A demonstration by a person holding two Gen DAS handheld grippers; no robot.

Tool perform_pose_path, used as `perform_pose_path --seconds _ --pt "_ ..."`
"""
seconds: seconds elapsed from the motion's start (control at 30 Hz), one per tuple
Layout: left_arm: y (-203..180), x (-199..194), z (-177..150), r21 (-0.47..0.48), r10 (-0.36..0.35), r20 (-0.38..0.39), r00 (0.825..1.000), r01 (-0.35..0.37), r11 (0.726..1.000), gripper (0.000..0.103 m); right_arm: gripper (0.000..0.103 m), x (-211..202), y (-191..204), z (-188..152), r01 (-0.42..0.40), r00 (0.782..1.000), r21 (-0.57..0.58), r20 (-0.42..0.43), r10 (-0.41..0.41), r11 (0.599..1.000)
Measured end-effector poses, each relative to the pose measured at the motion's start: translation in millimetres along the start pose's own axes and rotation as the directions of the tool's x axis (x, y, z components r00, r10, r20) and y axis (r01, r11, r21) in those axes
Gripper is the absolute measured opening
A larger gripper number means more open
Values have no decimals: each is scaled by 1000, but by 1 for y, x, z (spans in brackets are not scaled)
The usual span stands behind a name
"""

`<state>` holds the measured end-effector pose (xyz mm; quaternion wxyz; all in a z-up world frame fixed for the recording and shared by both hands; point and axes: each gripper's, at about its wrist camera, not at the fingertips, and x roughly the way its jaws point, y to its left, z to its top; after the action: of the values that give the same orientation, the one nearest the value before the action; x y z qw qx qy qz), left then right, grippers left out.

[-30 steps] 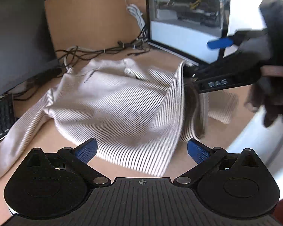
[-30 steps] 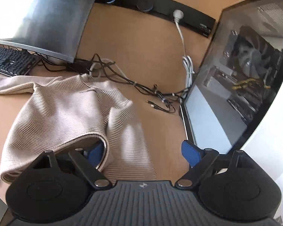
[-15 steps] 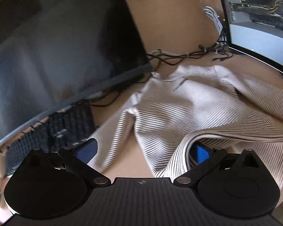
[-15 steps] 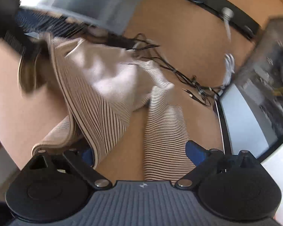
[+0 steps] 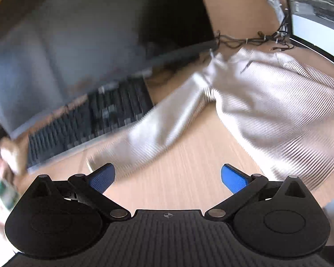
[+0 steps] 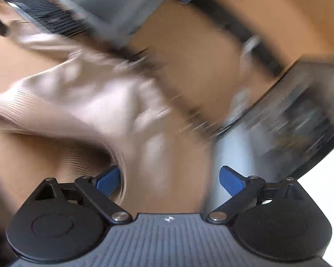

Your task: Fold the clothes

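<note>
Your left tongs are spread wide w/ nothing btwn the blue pads, just bare bench ahead of them; the striped sweater lies on the bench ahead and to the right of these tongs, body bunched up, one sleeve stretched back toward the left pad; sleeve end sits just beyond that pad, can't tell if they touch (pic is smeared); keyboard is ahead-left of the tongs, dark monitor behind it; cables lie far ahead-right, past the sweater, beside a glass-sided PC case.

Your right tongs are opening, jaws already far apart; a fold of the sweater curls round the left pad and seems to brush it, but it isn't pinched; the right pad is free; rest of the garment spreads ahead and left of these tongs over the bench; PC case stands right of the tongs, monitor and keyboard far ahead-left; whole view is badly blurred, so fine detail is unreadable.
</note>
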<state>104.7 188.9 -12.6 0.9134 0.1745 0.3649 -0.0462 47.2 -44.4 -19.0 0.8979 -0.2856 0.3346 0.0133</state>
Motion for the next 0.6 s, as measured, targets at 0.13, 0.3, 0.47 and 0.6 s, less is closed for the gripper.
perform_pose_path --seconds 0.13,0.3,0.47,0.6 --pt "1 -14 1 -93 -172 21 985 173 980 103 101 -17 2 -22 -183 983 23 -26 184 983" --pt "-19 -6 26 -213 -508 100 855 517 829 103 103 -24 -38 -9 -225 974 279 53 219 934" --pt "-50 42 42 -304 -720 120 684 716 629 103 103 30 -78 5 -341 924 736 146 354 586" --pt "-61 87 41 -357 -733 22 679 690 629 103 103 84 -89 4 -314 893 910 186 409 270"
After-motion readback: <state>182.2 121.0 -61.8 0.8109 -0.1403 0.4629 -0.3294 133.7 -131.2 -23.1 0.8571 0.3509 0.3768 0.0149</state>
